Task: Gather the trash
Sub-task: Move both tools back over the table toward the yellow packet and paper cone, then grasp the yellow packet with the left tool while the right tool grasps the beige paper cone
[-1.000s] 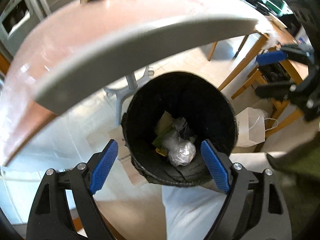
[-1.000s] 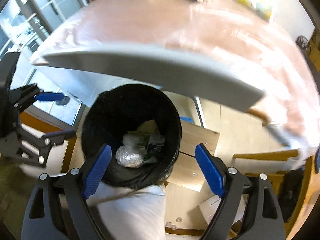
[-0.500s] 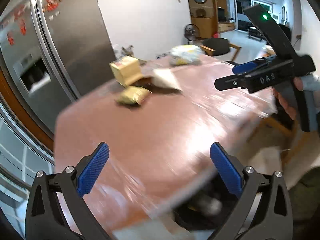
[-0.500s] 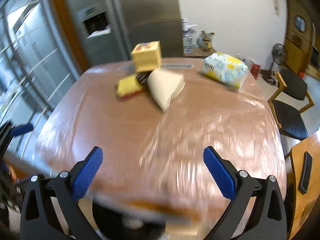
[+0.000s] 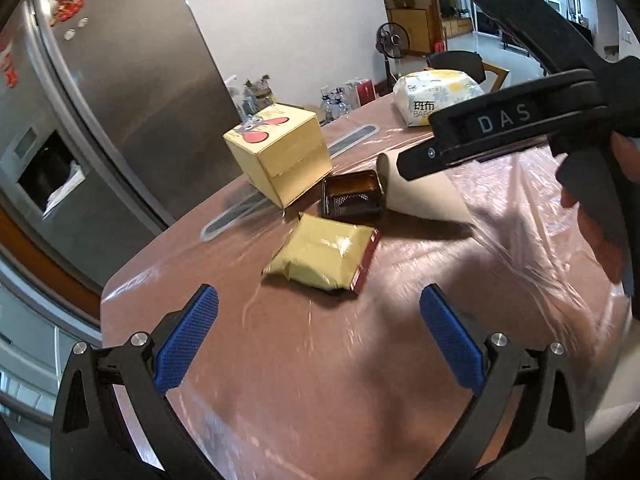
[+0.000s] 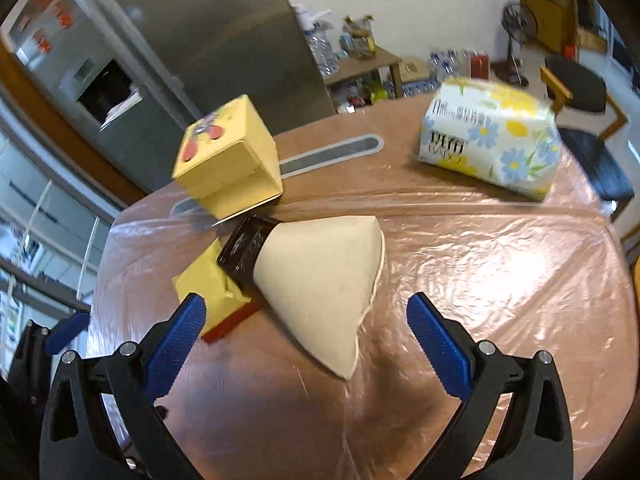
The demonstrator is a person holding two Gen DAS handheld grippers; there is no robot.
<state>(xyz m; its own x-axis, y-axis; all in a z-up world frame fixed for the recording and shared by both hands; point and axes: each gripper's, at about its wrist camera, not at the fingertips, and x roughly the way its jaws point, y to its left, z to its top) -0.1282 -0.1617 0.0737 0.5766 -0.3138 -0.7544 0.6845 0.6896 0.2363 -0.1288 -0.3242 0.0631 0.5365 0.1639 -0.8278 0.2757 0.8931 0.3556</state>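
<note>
Trash lies mid-table: a yellow foil packet with a red edge (image 5: pixel 326 258) (image 6: pixel 204 284), a small dark brown tray (image 5: pixel 351 196) (image 6: pixel 244 252), and a beige paper cone (image 6: pixel 324 280) (image 5: pixel 424 196) resting against the tray. My left gripper (image 5: pixel 316 340) is open and empty, just short of the yellow packet. My right gripper (image 6: pixel 306 340) is open and empty, with the cone's tip between its fingers' line; its body shows in the left wrist view (image 5: pixel 500 132) above the cone.
The round table (image 6: pixel 500 280) is covered in clear plastic film. A yellow cardboard box (image 5: pixel 280 152) (image 6: pixel 228 164) and a flowered tissue pack (image 6: pixel 488 136) (image 5: pixel 436 96) stand behind the trash. A steel fridge (image 5: pixel 100 100) stands beyond the table; a chair (image 6: pixel 588 120) is at right.
Both grippers have swung up from over the black bin below the table edge to face the tabletop, then closed in on the trash pile. Both stayed open.
</note>
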